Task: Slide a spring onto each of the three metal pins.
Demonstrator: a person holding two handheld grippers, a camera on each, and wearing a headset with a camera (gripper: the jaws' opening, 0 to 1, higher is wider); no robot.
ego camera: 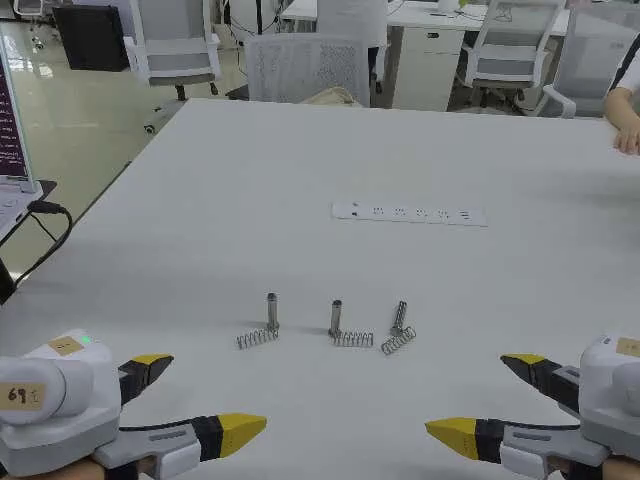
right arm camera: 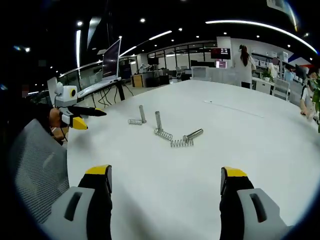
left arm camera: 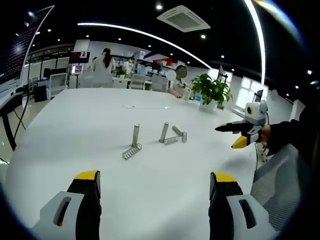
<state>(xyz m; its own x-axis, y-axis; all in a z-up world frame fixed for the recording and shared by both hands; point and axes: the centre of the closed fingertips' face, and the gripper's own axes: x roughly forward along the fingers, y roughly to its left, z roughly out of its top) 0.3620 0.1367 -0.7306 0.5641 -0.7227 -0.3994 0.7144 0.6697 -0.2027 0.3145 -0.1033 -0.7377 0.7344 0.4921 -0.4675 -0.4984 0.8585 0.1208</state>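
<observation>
Three pins (ego camera: 335, 317), three springs (ego camera: 352, 340) on table (ego camera: 300, 180)
Near: left gripper (ego camera: 200, 395) and right gripper (ego camera: 483, 395), jaws wide, empty; springs lie beside pins.

wide-open left gripper (left arm camera: 155, 176) faces three pins (left arm camera: 164, 132), springs (left arm camera: 132, 151) lying beside them.

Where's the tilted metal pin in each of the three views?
Head view: tilted pin, right end of the row, below centre.
Left gripper view: right end of the row, just above centre.
Right gripper view: right end, near centre.
Shared landmark: upright middle pin, just left of it.
</observation>
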